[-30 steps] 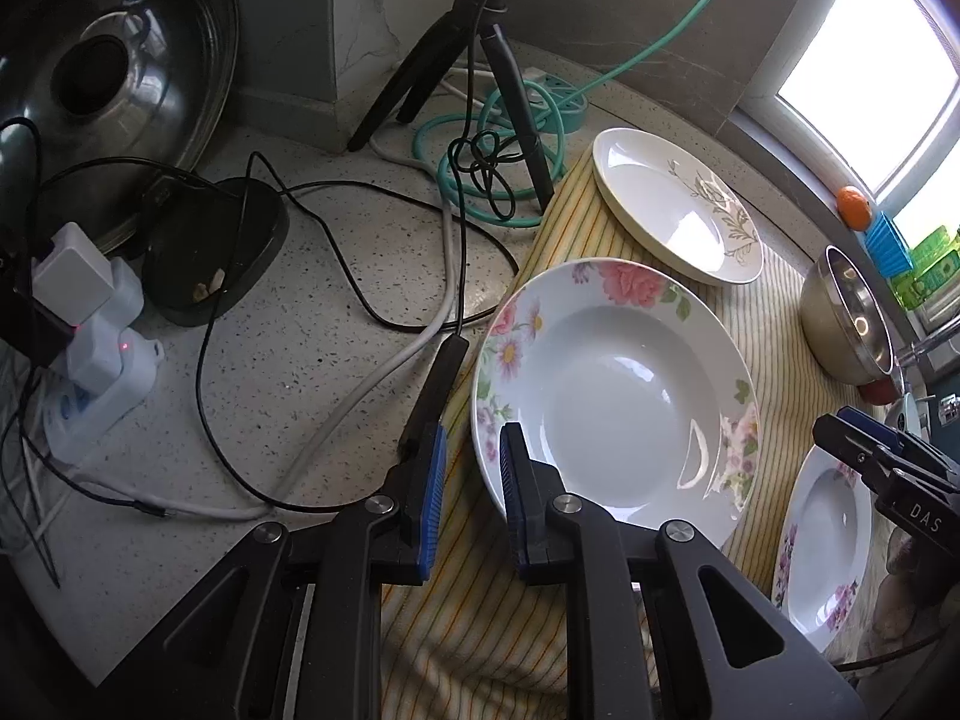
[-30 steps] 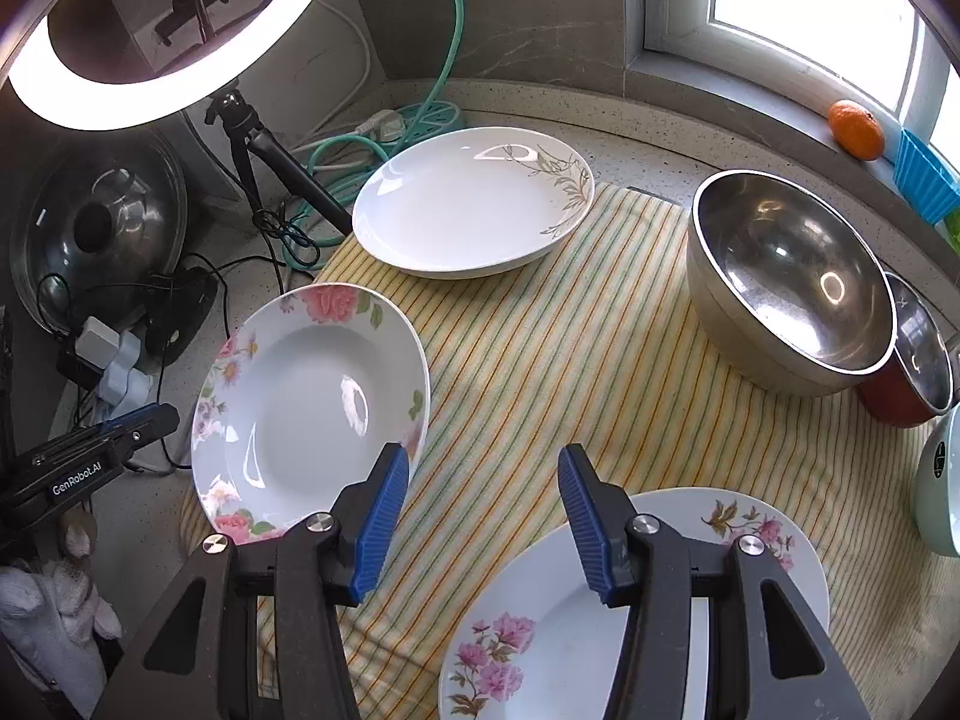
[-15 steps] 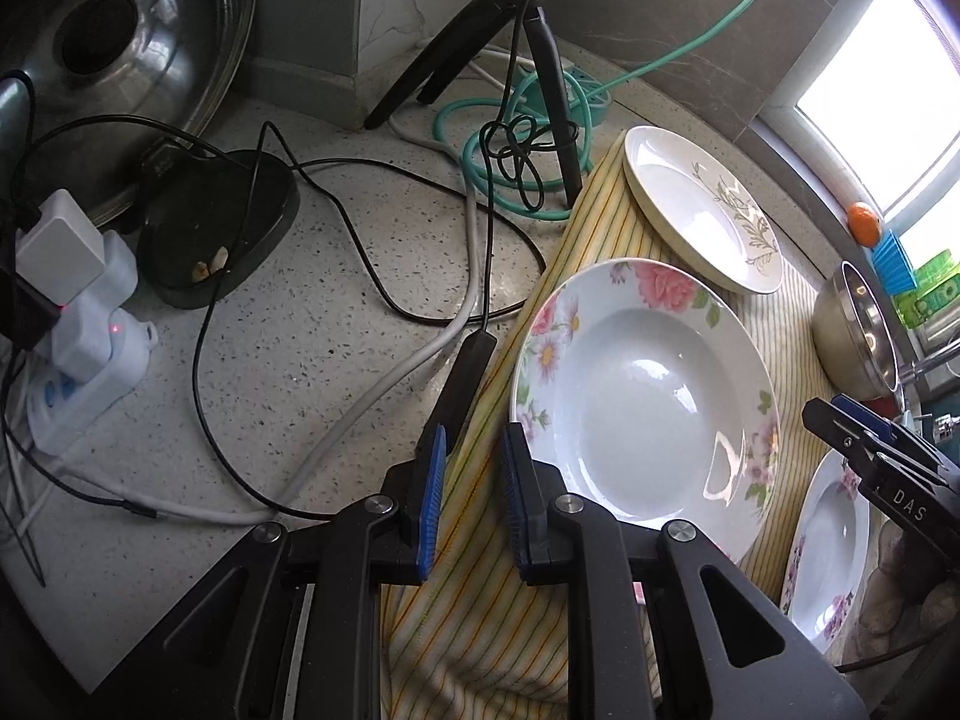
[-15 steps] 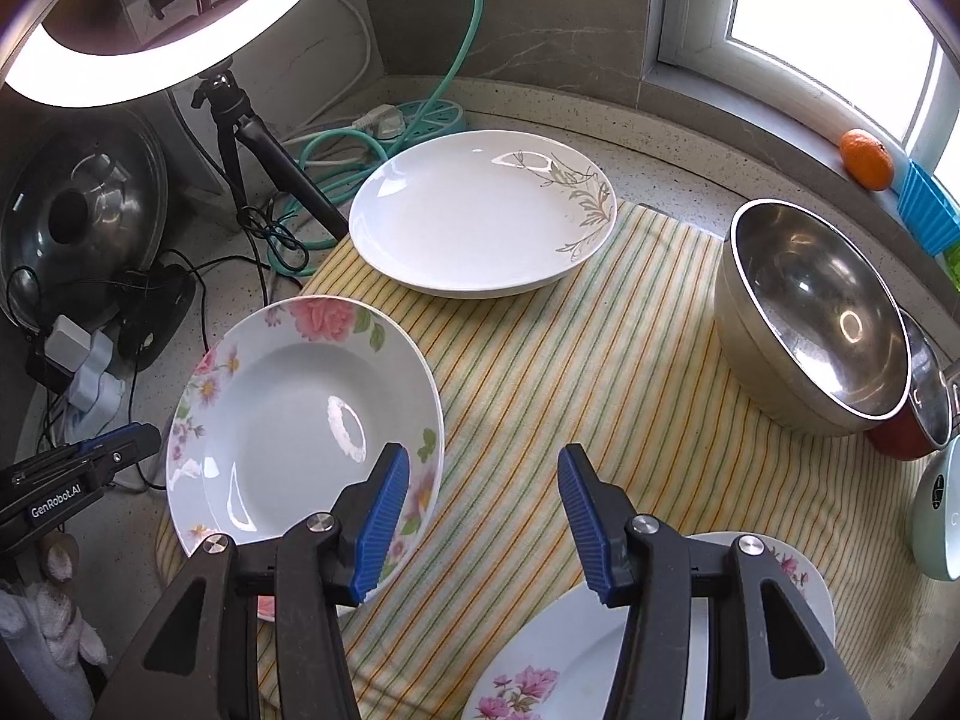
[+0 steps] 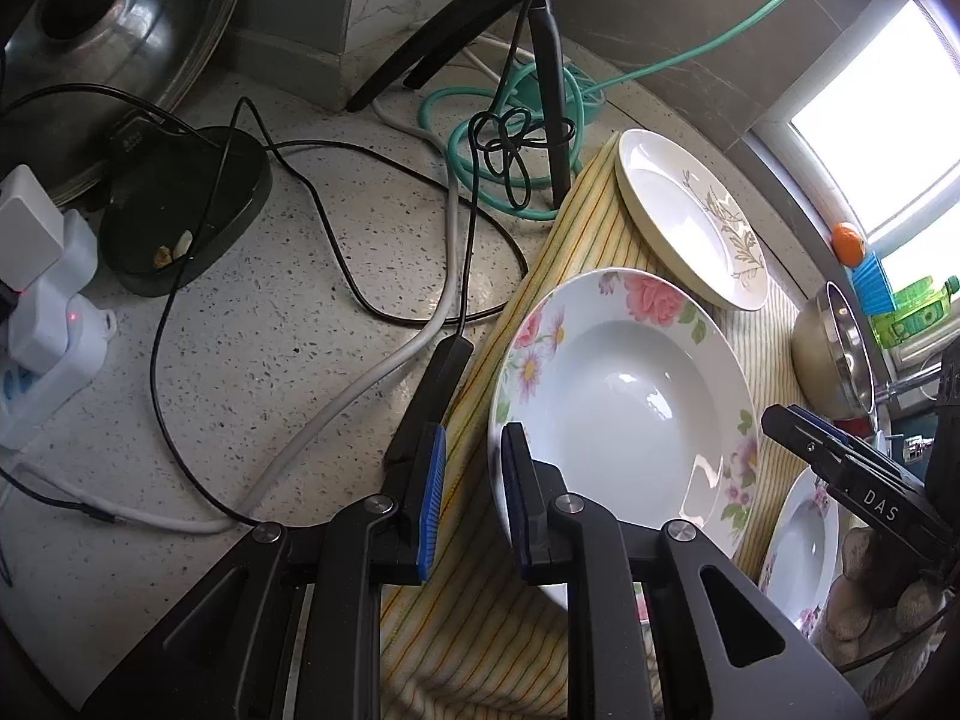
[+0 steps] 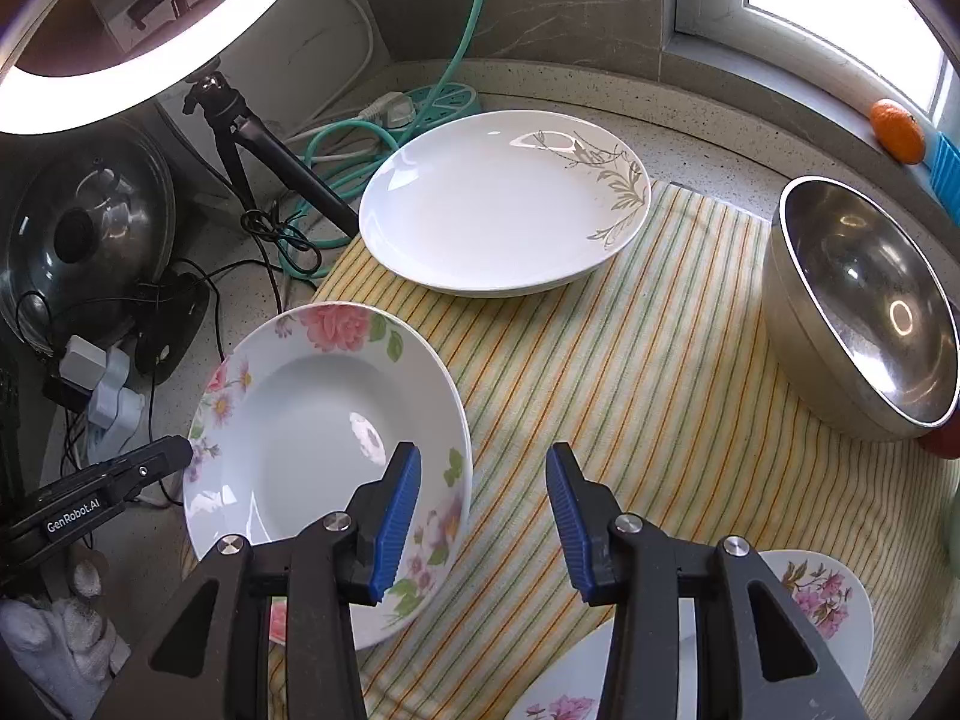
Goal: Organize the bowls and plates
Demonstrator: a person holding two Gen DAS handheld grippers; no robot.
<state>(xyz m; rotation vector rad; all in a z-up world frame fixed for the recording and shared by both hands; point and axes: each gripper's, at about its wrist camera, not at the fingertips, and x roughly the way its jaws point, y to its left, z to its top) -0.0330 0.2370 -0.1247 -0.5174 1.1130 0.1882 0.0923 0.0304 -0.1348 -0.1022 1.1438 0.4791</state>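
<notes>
**Left-wrist view: floral plate lifted at one edge**

Left-wrist camera shows the left gripper (image 5: 470,501) at the near-left rim of the deep white plate with pink rose and daisy border (image 5: 624,414). Its jaws stand slightly apart, and whether they actually pinch the rim cannot be told from this angle; the right-hand blue pad sits against the plate's edge. From the right wrist, the same floral plate (image 6: 327,456) appears tilted, its left side raised off the yellow striped cloth (image 6: 630,372) at the cloth's left edge, with the left gripper's black tip (image 6: 120,474) touching its left rim.

The right gripper (image 6: 483,516) hovers over the cloth with its jaws wide open, holding nothing; its left pad overlaps the floral plate's right rim in the picture.

At the cloth's far edge lies a shallow white plate with a grey-gold leaf motif (image 6: 504,201), flat and apart from the floral one. A second pink-flowered plate (image 6: 828,606) rests at the cloth's near-right corner, partly hidden by the right gripper. A large stainless steel bowl (image 6: 870,312) stands on the cloth's right edge.

Beyond the cloth's left edge, black cables (image 5: 336,252) and a white power strip (image 5: 42,324) lie on the speckled countertop (image 5: 270,360).
</notes>
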